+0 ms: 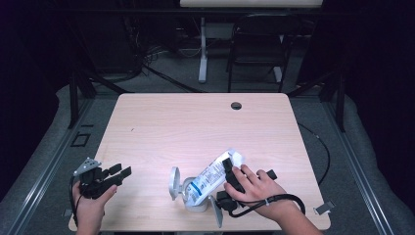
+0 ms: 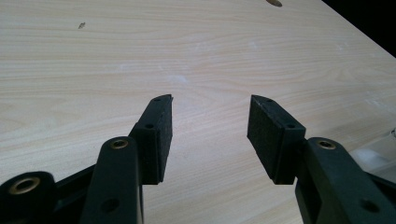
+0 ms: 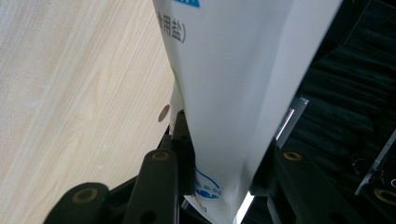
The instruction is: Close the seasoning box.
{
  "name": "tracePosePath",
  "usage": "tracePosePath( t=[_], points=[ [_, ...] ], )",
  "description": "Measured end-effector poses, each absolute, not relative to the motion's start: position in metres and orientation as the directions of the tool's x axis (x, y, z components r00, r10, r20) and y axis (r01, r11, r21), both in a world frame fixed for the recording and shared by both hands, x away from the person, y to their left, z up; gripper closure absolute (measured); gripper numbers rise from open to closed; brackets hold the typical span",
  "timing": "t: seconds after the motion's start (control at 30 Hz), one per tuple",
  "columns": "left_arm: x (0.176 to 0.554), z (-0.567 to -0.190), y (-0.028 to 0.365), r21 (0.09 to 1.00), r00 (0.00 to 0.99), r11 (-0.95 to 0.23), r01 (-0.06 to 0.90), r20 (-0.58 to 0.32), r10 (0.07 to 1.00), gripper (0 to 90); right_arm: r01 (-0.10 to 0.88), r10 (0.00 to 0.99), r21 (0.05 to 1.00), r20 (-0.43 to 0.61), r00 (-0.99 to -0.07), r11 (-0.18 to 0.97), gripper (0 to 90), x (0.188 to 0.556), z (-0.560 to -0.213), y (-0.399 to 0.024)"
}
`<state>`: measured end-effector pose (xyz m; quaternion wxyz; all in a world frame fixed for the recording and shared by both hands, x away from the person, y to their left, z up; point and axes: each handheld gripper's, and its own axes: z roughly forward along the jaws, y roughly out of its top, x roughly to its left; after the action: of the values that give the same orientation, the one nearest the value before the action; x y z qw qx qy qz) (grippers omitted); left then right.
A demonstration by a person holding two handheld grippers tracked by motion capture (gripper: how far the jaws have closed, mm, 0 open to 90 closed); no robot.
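- Dark surroundings frame a pale wooden tabletop (image 1: 195,122), bare apart from the things at its near edge
- A white salt bag (image 1: 215,174) is clamped in the right hand-held gripper (image 1: 230,174), whose jaws are pressed on its upper part
- The bag's long axis is tilted, its lower end pointed down-left into an open white container (image 1: 193,198), lid (image 1: 173,183) raised
- The left hand-held gripper (image 1: 120,172) is held open and empty, well apart to the left, so the right one is nearer

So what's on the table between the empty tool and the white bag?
Nothing: the high view shows bare light wooden table between the left tool and the white plastic bag.
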<state>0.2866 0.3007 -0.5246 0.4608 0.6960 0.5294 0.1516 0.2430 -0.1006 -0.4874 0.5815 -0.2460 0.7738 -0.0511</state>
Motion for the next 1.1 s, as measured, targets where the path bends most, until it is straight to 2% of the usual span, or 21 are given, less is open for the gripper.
tracePosePath(
  t=[0.5,1.1],
  points=[
    [0.2869,-0.5253,0.3009,0.803,0.391,-0.013,0.596,-0.276,0.878,50.8,-0.299,-0.449,-0.38,-0.868,-0.213,0.875,74.5,0.2397,-0.4868,-0.1004],
    [0.2872,-0.5259,0.3017,0.8,0.39,-0.014,0.6,-0.277,0.878,50.8,-0.316,-0.459,-0.387,-0.867,-0.196,0.866,77.2,0.2402,-0.4882,-0.1011]
  ],
)
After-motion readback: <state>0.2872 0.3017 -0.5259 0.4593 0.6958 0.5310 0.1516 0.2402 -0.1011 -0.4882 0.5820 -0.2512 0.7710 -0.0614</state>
